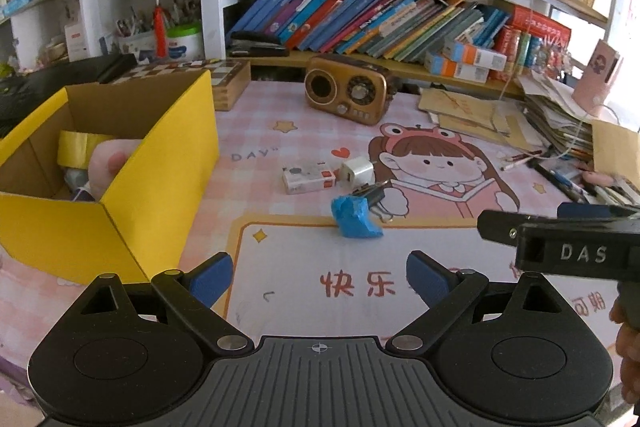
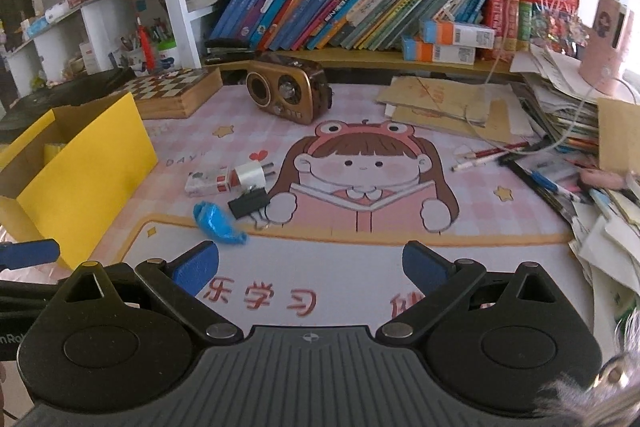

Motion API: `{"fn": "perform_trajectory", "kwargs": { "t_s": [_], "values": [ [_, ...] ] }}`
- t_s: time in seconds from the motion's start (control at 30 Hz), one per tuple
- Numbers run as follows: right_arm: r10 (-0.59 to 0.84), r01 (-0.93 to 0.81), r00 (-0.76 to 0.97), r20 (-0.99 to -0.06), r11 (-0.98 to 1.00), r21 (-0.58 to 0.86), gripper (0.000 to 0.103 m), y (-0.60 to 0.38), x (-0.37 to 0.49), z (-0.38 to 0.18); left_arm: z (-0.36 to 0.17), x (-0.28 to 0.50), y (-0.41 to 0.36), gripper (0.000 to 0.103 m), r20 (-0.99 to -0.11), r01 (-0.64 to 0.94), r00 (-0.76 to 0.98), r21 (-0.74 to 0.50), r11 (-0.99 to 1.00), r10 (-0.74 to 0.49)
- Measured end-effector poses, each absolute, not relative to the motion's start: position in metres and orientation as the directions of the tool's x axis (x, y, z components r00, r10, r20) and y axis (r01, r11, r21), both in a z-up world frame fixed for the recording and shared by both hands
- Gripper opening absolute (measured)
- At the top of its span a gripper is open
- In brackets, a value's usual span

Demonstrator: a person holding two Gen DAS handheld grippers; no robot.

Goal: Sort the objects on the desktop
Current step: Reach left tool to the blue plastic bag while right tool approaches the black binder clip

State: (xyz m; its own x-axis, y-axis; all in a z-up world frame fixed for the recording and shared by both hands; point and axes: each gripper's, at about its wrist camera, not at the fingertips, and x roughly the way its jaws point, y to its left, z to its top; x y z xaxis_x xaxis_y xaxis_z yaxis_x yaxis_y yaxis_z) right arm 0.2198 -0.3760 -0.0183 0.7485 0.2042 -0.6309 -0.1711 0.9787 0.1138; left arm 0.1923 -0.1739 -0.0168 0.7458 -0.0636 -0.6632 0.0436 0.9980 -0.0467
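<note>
Four small objects lie together on the pink cartoon desk mat: a crumpled blue piece, a black binder clip, a white plug adapter and a small white-and-red box. A yellow cardboard box stands at the left and holds a yellow tape roll and a pink soft thing. My left gripper and my right gripper are both open and empty, hovering short of the objects.
A brown retro radio and a chessboard box stand behind. Papers, pens and envelopes are piled at the right. Bookshelves line the back. The right gripper's body shows in the left wrist view.
</note>
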Motion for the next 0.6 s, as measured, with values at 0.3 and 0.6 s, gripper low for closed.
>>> {"fn": "perform_trajectory", "kwargs": {
  "t_s": [0.3, 0.6],
  "values": [
    [0.247, -0.198, 0.753, -0.610, 0.969, 0.148, 0.097, -0.384, 0.248, -0.018, -0.033, 0.226, -0.193, 0.094, -0.669, 0.031, 0.742, -0.038, 0.999, -0.049],
    [0.262, -0.218, 0.752, -0.605, 0.965, 0.146, 0.097, -0.386, 0.264, -0.017, -0.059, 0.260, -0.221, 0.085, -0.659, 0.080, 0.751, 0.035, 0.996, -0.037]
  ]
}}
